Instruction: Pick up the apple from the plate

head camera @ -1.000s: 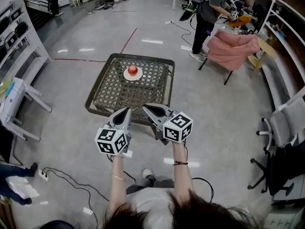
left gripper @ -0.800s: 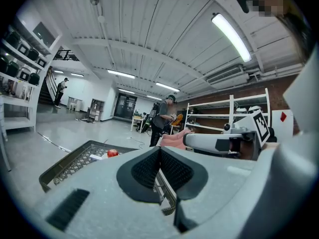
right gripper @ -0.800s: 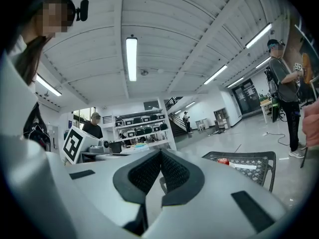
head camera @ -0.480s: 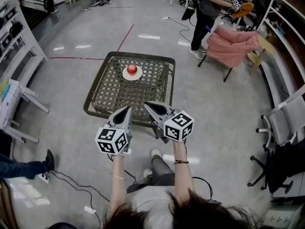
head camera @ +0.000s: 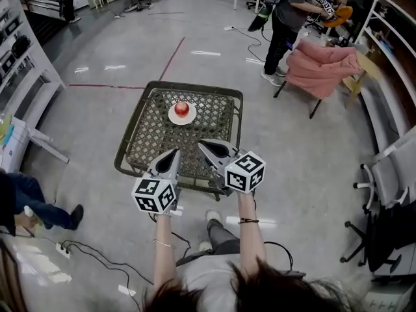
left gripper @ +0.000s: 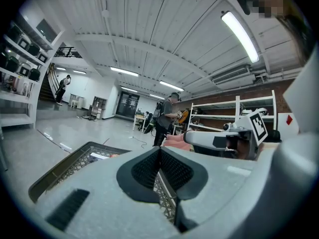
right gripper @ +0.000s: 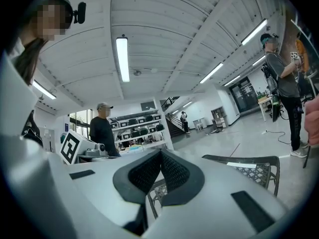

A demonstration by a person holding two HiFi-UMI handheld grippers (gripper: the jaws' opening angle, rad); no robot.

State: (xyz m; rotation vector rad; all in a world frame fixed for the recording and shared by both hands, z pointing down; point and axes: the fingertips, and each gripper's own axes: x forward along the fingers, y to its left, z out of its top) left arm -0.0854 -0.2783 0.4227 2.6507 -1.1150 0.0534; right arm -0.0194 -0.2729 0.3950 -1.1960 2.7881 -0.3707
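Apple [head camera: 182, 108] sits on a white plate [head camera: 173, 116] at the far, upper end of a dark metal lattice table [head camera: 140, 149], centre of the head view. The left gripper [head camera: 173, 152] and right gripper [head camera: 202, 143] are over the near edge of the table, well apart from the plate, with only bare lattice between their tips and it. In the gripper views both pairs of jaws are clenched pad to pad with nothing held between them. Around: a pink cloth [head camera: 320, 67] draped over a chair in the upper right, a standing person [head camera: 286, 15] just left of it, and a grey office chair [head camera: 385, 174] at the right edge. White shelving [head camera: 26, 70] runs up the left edge. A red floor line [head camera: 173, 56] leads away above the table. Cables [head camera: 97, 255] and a power strip [head camera: 62, 249] lie at the lower left, by someone's leg [head camera: 42, 208]. The only print we can make out is the black-and-white square markers on the left cube [head camera: 155, 195] and right cube [head camera: 245, 171]; no words readable.
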